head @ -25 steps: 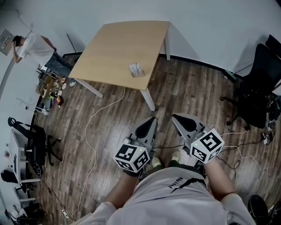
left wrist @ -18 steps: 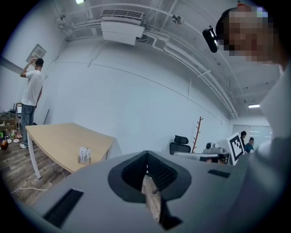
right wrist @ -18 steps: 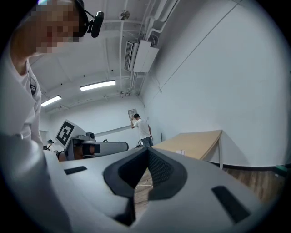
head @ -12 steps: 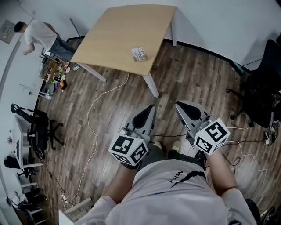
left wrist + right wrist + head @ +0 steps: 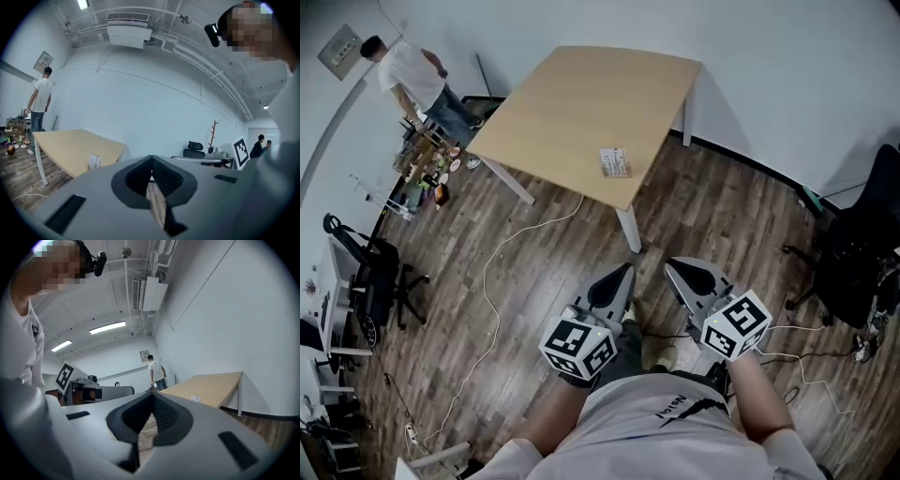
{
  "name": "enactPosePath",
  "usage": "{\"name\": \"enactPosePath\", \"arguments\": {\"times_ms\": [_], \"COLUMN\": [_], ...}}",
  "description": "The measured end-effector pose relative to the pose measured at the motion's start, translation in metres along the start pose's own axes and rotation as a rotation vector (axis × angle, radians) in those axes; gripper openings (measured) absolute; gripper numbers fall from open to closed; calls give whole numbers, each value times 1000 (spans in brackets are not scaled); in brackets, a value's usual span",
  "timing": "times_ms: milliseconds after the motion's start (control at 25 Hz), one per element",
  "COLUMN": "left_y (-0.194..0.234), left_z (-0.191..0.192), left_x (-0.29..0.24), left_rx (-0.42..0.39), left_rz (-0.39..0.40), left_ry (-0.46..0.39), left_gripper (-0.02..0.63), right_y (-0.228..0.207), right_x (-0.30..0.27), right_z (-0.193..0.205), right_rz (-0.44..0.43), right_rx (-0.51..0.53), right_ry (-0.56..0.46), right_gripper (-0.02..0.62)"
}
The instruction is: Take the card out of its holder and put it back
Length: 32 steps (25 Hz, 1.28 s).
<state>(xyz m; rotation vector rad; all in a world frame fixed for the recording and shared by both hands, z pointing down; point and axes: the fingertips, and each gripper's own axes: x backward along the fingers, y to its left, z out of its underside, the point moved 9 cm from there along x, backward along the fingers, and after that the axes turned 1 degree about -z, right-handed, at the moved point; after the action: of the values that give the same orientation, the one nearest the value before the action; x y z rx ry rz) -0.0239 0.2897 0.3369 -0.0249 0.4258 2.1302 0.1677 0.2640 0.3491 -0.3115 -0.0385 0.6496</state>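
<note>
The card in its small white holder stands near the front edge of a light wooden table, far ahead of me. It also shows as a small white thing in the left gripper view and as the holder in the right gripper view. My left gripper and right gripper hang side by side over the wooden floor, close to my body. Both are shut with nothing in them, their jaws meeting at the tips. The same holds for the left gripper and right gripper in their own views.
A person in a white shirt stands at the back left beside floor clutter. A black office chair stands at the right, another chair at the left. A white cable runs across the floor.
The head view has shifted, so the table and card holder now sit lower and further right. Both grippers stay shut and low in front of me. The person at the back left has moved.
</note>
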Motion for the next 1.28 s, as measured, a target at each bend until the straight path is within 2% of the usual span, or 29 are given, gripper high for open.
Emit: {"name": "enactPosePath", "arguments": {"times_ms": [280,520,800,1040,1280], "left_y": [54,124,197,228,250], "left_z": [-17,-26,-38,-48,-41], "left_x": [-42,-84,-130,-163,-199], "left_rx": [-22,-10,-21,-27,-3], "left_rz": [10,9,63,74,23], "left_ry": [-11,6,22,33,42], "left_gripper": [12,12,12,12,12], "right_y": [-34,-74,-115,-158,-221], "right_x": [-56,-124,-192,-221,-255], "right_z": [-8,-7,-3,1,19], "right_rz": [-16,-13,25,30,-23], "right_rx": [11,12,33,44,72], "right_ry": [19,55,85,132,208], "right_gripper": [12,13,14,15,37]}}
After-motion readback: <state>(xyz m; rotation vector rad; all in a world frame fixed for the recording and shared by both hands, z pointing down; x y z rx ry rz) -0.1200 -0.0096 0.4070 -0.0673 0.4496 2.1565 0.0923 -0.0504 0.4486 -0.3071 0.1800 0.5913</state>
